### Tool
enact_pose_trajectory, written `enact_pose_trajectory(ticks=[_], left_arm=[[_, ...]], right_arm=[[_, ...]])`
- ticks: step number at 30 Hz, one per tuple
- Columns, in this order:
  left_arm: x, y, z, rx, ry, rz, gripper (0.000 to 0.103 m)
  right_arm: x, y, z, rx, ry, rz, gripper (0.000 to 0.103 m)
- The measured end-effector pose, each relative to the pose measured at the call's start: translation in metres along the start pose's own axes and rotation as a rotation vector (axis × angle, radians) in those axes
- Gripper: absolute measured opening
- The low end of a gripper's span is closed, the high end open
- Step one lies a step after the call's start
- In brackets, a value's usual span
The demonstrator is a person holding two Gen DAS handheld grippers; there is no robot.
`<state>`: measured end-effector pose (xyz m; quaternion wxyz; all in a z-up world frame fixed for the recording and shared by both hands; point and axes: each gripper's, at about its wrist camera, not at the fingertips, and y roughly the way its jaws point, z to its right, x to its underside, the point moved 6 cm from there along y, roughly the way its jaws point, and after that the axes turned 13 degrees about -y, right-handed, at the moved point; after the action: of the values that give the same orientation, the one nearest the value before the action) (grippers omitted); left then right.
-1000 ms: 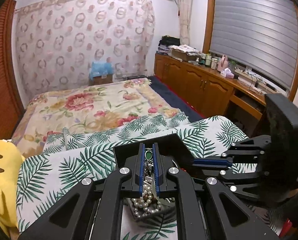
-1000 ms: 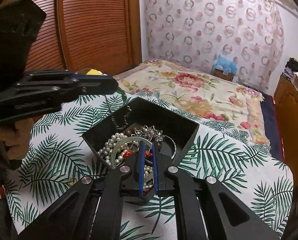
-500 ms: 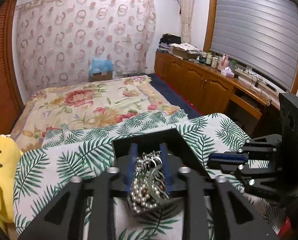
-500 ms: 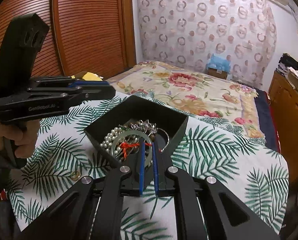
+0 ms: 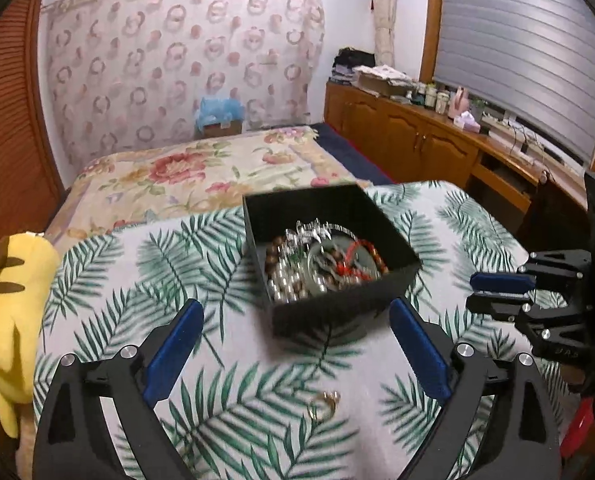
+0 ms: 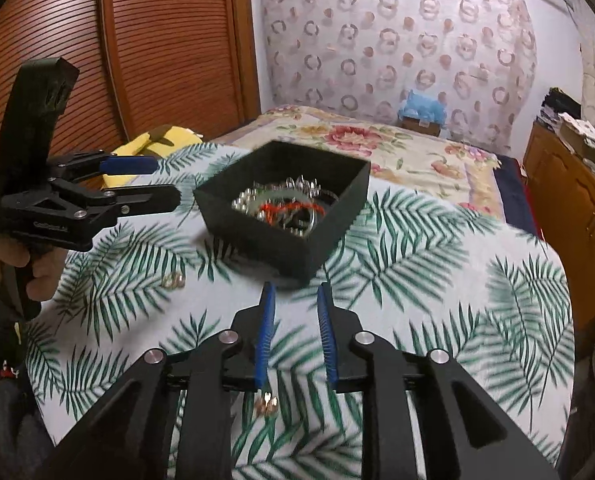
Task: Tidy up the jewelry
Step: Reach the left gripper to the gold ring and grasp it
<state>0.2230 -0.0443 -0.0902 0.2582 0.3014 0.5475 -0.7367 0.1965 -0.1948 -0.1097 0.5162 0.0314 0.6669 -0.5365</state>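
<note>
Both tongs gape empty, left tongs [image 5: 293, 320] wide, right tongs [image 6: 295, 300] narrower; only right view shows earrings [image 6: 266, 404] beneath, lettering illegible.

The matt black box [image 5: 337, 308], perhaps card though blur hides its surface, holds glossy pearl-like beads [image 5: 285, 284] and shiny silvery metal pieces [image 5: 311, 230]. It sits on a palm-leaf printed cloth [image 5: 201, 264], where a small gold-coloured metal piece [image 5: 326, 400] glints. The black grippers' fingers carry ribbed blue pads [image 6: 264, 336] and bright metal pins
</note>
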Motion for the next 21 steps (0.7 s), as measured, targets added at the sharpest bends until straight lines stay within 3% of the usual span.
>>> enact_pose_trajectory(ticks=[5,21], left_arm=[[0.021,-0.004,0.001,-0.006,0.017,-0.003,0.093],[0.072,0.010,-0.002,-0.011,0.036,-0.136,0.093]], right_arm=[[0.021,-0.001,-0.009,-0.007,0.006,-0.038,0.024],[0.052,0.010,-0.036,-0.038,-0.072,-0.145,0.024]])
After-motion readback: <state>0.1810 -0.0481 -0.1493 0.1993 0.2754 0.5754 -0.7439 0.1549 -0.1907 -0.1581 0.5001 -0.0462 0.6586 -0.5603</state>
